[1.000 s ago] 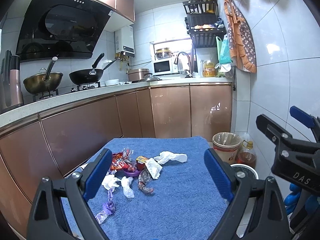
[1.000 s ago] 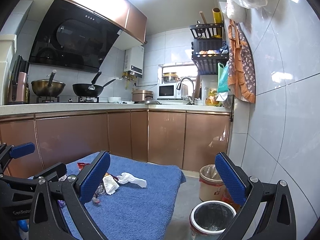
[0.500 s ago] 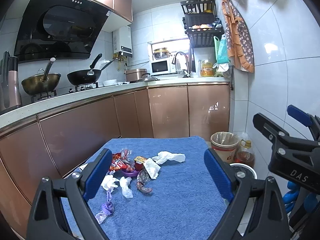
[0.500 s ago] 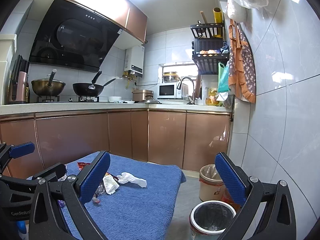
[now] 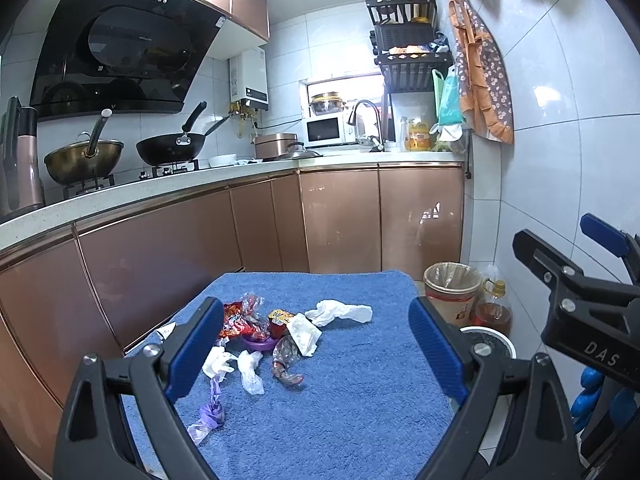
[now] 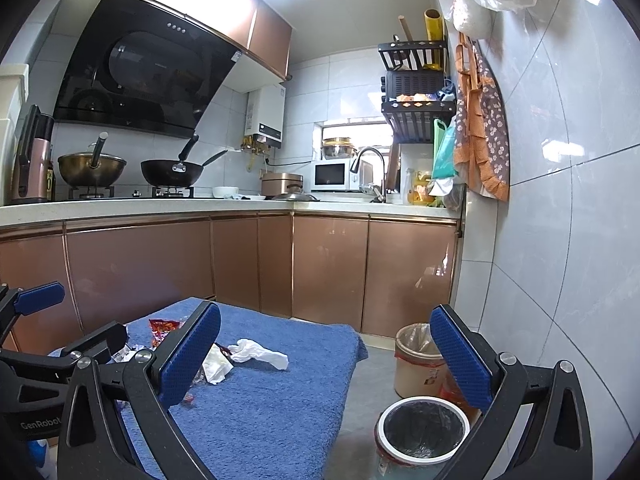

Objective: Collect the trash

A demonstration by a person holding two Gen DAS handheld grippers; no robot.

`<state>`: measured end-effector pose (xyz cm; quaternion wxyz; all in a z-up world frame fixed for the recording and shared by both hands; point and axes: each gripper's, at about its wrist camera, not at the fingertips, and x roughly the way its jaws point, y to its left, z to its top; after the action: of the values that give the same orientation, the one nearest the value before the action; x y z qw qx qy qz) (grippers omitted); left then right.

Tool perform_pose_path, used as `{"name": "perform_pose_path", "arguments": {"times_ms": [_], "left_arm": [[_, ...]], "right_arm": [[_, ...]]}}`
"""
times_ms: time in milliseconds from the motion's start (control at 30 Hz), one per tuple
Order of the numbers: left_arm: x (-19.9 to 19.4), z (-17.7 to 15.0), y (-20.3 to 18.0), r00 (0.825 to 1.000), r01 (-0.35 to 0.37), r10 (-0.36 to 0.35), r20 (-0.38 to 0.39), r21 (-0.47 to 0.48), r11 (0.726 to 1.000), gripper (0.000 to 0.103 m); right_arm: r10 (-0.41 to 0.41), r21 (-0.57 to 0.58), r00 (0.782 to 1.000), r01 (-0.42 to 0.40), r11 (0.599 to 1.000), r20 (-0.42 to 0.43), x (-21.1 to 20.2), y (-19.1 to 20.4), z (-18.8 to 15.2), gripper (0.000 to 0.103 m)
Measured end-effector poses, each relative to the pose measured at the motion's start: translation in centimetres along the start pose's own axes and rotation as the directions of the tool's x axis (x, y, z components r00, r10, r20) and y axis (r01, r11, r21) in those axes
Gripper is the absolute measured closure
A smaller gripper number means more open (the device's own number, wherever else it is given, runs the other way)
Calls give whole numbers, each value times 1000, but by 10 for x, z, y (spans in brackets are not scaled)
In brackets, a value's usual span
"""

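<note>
Blue towelling covers the low table (image 5: 344,420) under both of my tools, in a narrow kitchen with copper cabinet fronts. I have the left gripper (image 5: 316,350) hovering above the cloth, its jaws spread wide and holding nothing; the right gripper (image 6: 326,356) is just as wide and empty, off the table's right edge. Nearest on the cloth lie a purple wrapper (image 5: 210,412) and small white scraps (image 5: 250,370), then a purple dish (image 5: 260,343) among red snack packets (image 5: 236,320), and farther on a crumpled white tissue (image 5: 340,312). On the floor below my right tool stands a white-rimmed bin (image 6: 422,432) with a dark liner; I see nothing in it. Beyond it sits a tan bucket (image 6: 416,360) with a clear liner, its contents hidden from me.
</note>
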<state>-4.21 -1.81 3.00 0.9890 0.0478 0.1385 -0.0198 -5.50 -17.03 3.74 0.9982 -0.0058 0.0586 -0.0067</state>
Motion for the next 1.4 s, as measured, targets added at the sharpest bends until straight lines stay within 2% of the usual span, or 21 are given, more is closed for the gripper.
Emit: {"name": "perform_pose_path", "arguments": {"times_ms": [533,1167,1400], "left_arm": [[26,2,-2,998,45,-45,-36,1,999,9],[61,9,20,994,86,-88,-60,-46,995,9],[81,10,40,993,86,-92,-77,-86,993,9]], "right_arm": [[7,-7,1000,-7,1000,-17,15,0,-1,0],[-10,-14,997,9,1000,-83,54,2,-3,0],[5,-23,993,-7,1000,-117,76,4,-5,0]]}}
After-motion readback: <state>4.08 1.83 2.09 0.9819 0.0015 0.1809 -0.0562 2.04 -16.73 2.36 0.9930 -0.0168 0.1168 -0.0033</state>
